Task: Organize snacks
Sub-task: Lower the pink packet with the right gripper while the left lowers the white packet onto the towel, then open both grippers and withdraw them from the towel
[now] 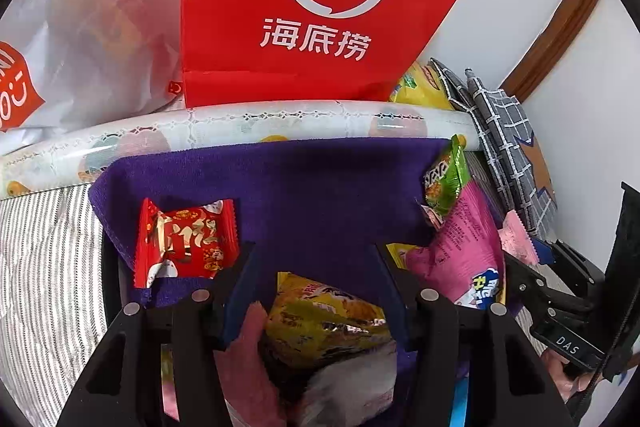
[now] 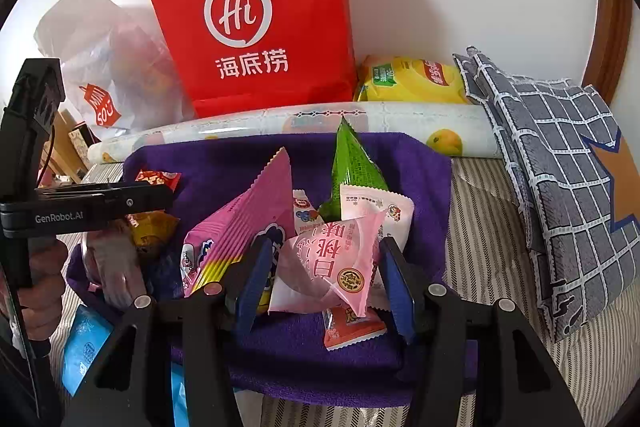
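Observation:
Snack packets lie on a purple cloth [image 1: 320, 195]. My left gripper [image 1: 316, 263] is open, its jaws on either side of a yellow snack packet [image 1: 320, 311] without pressing on it. A red packet [image 1: 186, 241] lies to its left; a pink packet [image 1: 460, 251] and a green packet [image 1: 446, 179] lie to its right. My right gripper [image 2: 324, 259] is open around a pale pink pastry packet [image 2: 332, 263]. Near it lie a bright pink packet [image 2: 244, 223], an upright green packet [image 2: 354, 167] and a small orange packet [image 2: 352, 327]. The left gripper [image 2: 100, 203] shows at the left of the right wrist view.
A red paper bag [image 2: 256, 19] stands behind the cloth, with a white plastic bag [image 2: 104, 67] to its left. A rolled printed sheet [image 2: 300, 127] lies along the cloth's far edge. A yellow pack [image 2: 412, 79] and a grey checked cloth [image 2: 560, 155] are at right. Blue packets [image 2: 84, 347] lie at bottom left.

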`<state>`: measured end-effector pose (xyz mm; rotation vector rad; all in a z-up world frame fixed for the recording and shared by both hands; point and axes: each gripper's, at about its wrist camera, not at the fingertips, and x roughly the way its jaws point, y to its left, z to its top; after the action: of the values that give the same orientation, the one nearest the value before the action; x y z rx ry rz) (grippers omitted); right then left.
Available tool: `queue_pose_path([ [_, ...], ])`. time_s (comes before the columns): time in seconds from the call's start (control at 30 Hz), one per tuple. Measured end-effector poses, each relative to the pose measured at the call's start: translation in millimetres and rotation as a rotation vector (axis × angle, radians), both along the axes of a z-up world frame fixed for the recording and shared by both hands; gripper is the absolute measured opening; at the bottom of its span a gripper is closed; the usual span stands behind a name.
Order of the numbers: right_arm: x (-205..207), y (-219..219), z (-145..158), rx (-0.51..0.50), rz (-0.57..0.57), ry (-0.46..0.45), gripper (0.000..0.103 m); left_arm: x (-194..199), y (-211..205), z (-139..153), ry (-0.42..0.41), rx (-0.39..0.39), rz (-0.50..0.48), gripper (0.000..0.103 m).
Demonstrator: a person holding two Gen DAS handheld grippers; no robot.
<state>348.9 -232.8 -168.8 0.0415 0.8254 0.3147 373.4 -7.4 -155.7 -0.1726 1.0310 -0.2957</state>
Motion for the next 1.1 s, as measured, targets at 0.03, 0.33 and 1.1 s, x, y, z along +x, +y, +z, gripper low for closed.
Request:
queue_pose_path([
  [0.03, 0, 0, 0, 0.0, 0.0, -0.002, 0.055, 0, 0, 1, -0.001, -0.004, -0.001, 0.053],
  [0.33, -5, -7, 6, 0.024, 0.0, -0.017, 0.055, -2, 5, 11, -0.032, -0.004, 0.006, 0.056],
  [1.1, -1, -9, -3, -0.002, 0.032, 0.036, 0.033, -3, 10, 21, -0.05, -0.02, 0.017, 0.061],
])
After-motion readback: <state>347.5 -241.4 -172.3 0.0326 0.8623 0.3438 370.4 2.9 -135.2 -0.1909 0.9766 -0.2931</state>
